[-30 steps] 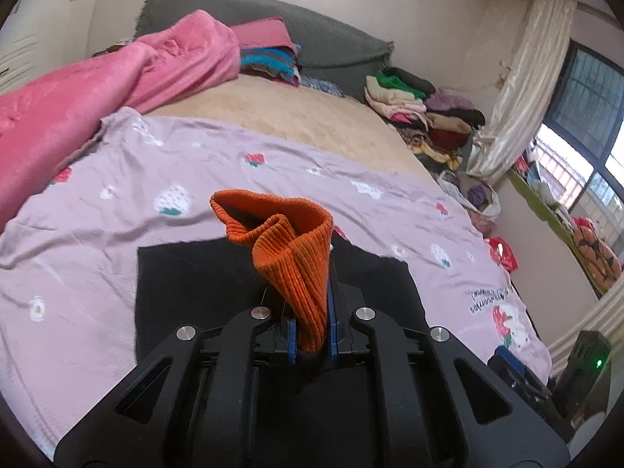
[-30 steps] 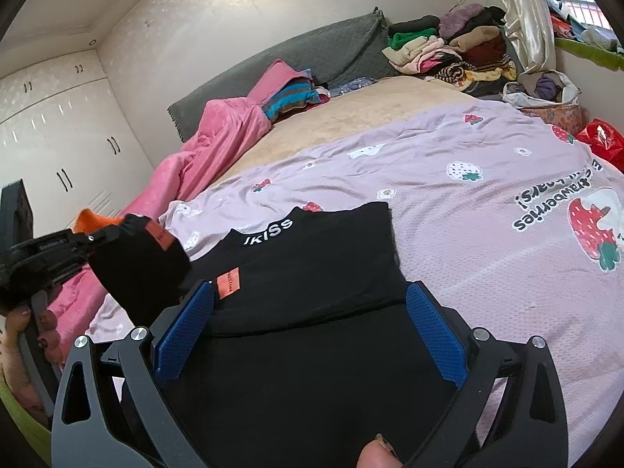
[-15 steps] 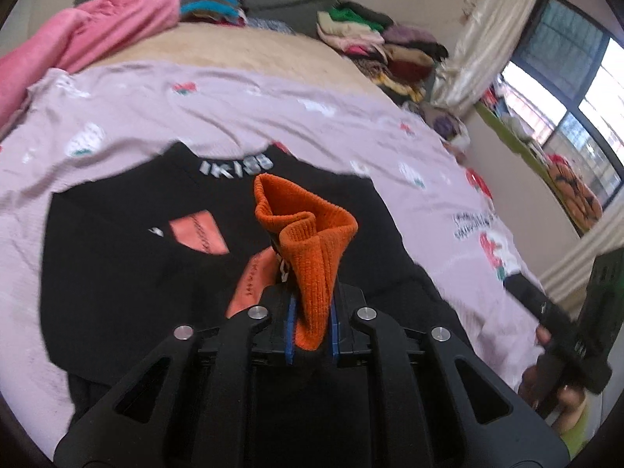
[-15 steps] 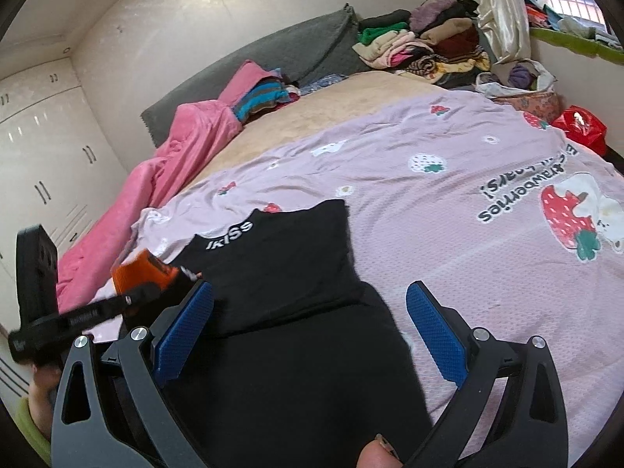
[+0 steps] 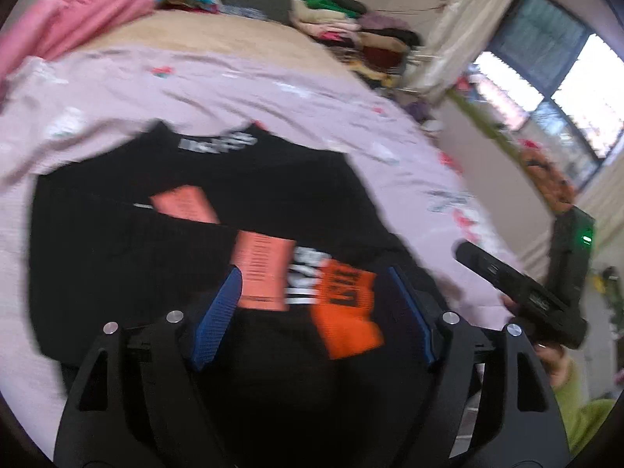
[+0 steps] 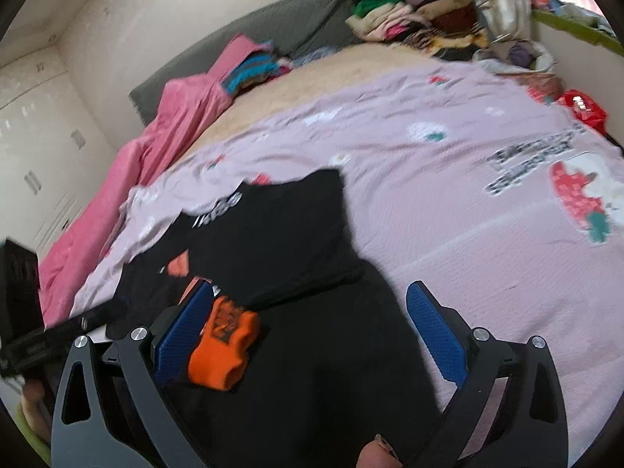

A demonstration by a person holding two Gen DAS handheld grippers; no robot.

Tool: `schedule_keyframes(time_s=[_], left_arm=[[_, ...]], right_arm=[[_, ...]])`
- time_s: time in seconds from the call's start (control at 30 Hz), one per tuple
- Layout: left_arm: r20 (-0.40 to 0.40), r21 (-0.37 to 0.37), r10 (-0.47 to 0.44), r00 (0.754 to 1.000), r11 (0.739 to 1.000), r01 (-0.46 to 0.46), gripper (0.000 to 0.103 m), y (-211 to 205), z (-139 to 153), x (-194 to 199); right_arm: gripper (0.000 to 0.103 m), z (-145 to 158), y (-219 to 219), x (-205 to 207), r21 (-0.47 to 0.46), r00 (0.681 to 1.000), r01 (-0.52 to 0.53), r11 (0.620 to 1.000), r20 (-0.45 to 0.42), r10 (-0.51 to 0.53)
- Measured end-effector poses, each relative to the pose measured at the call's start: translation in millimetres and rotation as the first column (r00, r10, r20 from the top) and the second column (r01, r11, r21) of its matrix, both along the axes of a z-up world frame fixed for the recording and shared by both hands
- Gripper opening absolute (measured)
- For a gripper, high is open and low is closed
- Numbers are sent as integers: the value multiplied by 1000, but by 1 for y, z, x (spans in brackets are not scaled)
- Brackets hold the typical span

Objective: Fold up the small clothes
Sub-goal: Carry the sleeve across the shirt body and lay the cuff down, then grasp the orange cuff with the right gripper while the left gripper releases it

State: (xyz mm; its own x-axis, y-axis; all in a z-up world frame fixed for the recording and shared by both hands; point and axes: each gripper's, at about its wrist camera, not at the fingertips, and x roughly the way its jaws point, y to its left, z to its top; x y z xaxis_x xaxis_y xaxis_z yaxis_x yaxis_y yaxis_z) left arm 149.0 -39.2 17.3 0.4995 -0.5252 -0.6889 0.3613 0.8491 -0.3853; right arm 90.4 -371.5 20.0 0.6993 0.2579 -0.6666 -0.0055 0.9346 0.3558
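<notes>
Opening its jaws, the left gripper (image 5: pixel 312 304) is letting go of the orange ribbed cuff (image 5: pixel 347 312), which is lying loose between the pads on the black sweater (image 5: pixel 117 257), while the right gripper (image 6: pixel 312 343) is hovering wide apart over the same garment, gripping nothing. Folding is looking about midway, though blur is making this a guess: one sleeve is lying across the chest on the pink strawberry bedsheet (image 6: pixel 468 202), with the far side and hem apparently waiting; no containers are showing, only a clothes pile (image 6: pixel 421 19) sitting loose by the wall.
</notes>
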Motion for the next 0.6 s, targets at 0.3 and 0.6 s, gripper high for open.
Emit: schedule_keyframes(time_s=[0.3, 0.6], left_arm=[[38, 147, 244, 969, 958, -247, 70, 70, 7, 14], [28, 161, 395, 918, 905, -394, 70, 132, 7, 17]], right_arm=[[98, -41, 66, 24, 19, 974, -168, 986, -154, 169], [10, -29, 87, 35, -40, 972, -226, 973, -74, 223]])
